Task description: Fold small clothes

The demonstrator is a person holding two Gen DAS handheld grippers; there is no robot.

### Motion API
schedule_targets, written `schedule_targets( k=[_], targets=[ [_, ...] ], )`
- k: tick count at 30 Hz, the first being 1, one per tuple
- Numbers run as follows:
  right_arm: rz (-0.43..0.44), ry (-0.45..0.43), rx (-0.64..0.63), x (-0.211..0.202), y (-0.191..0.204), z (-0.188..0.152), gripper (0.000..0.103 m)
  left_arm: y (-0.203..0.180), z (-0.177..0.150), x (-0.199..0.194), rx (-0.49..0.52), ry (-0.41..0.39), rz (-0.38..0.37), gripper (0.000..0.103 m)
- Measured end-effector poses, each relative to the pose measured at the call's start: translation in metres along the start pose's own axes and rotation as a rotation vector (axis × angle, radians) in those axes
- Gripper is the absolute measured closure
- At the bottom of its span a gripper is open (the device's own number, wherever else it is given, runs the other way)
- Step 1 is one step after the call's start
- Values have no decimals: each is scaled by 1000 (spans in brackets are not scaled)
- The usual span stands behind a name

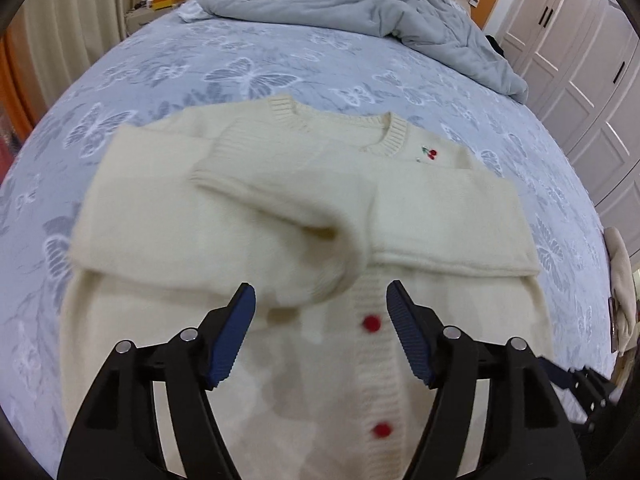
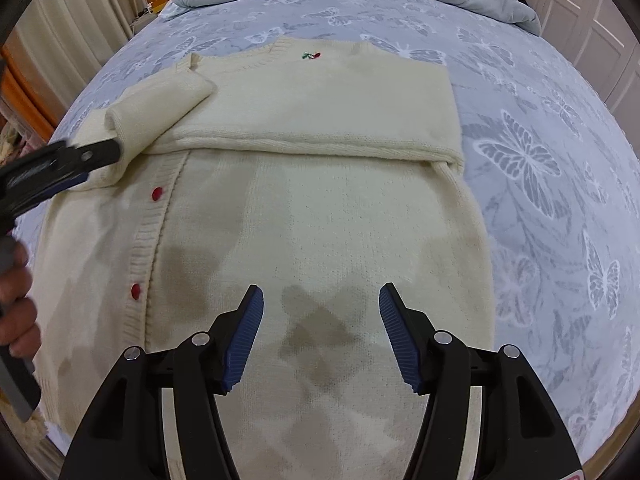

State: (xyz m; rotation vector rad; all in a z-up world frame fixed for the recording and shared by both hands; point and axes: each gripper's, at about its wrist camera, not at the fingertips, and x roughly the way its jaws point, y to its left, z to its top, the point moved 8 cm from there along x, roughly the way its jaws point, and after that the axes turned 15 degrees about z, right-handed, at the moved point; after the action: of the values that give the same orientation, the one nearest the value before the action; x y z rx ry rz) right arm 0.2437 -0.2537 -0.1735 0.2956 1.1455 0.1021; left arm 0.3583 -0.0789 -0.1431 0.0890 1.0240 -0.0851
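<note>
Cream cardigan [image 2: 320, 208] lies flat on the bed [image 2: 540, 140], front up, neck toward the far end where the grey duvet [image 1: 360, 4] is bunched. Red buttons [image 1: 371, 323] run down the placket; small cherry motif [image 1: 430, 153] near the collar.

Both sleeves are folded across the chest. The right sleeve [image 2: 320, 120] lies flat in a band across the body, its lower edge a straight fold line. The left sleeve [image 1: 280, 216] lies diagonally on top, its cuff end humped up rather than flat.

Left gripper [image 1: 320, 300]: jaws spread, nothing pinched. The sleeve cuff sits just ahead of the fingertips, nearer the left-hand pad; it looks free of both pads, though the picture is blurred there. The placket and one button sit in the gap below. From the right wrist view, the same gripper [image 2: 100, 152] comes in from the left edge, right at the cuff; whether it touches is hard to tell. A hand [image 2: 16, 300] holds its handle at the frame edge.

Right gripper [image 2: 320, 300]: jaws apart, empty. It hangs over the lower body of the cardigan, well on the near side of the folded sleeves, its shadow on the knit beneath. Pads clear of the fabric.

White wardrobe doors [image 1: 580, 60] off to the right.
</note>
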Motion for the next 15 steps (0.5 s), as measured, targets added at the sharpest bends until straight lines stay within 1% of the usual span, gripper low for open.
schedule_targets(
  k=[2, 4, 6, 7, 8, 9, 10, 11, 14, 15],
  targets=[
    [-2, 0, -5, 0, 2, 0, 44, 15, -3, -3, -24, 0, 21, 37],
    [1, -3, -15, 0, 3, 2, 44, 33, -4, -5, -72, 6, 31, 36],
    [3, -11, -22, -2, 7, 7, 42, 64, -8, -4, -154, 22, 55, 35],
    [18, -21, -19, -2, 9, 13, 41, 76, -9, -3, -184, 26, 64, 35],
    [44, -31, -10, -3, 12, 18, 38, 94, -12, 0, -232, 37, 80, 35],
    [78, -44, 0, -2, 17, 25, 33, 106, -13, 3, -265, 50, 86, 35],
    [117, -57, 8, -1, 24, 36, 31, 121, -16, 9, -306, 72, 92, 35],
    [133, -59, 7, 2, 31, 46, 30, 129, -18, 12, -335, 86, 96, 35],
    [141, -82, -55, 12, 65, 79, 30, 150, -22, 21, -388, 100, 117, 35],
    [140, -97, -77, 14, 77, 90, 28, 153, -22, 24, -392, 100, 125, 35]
  ],
)
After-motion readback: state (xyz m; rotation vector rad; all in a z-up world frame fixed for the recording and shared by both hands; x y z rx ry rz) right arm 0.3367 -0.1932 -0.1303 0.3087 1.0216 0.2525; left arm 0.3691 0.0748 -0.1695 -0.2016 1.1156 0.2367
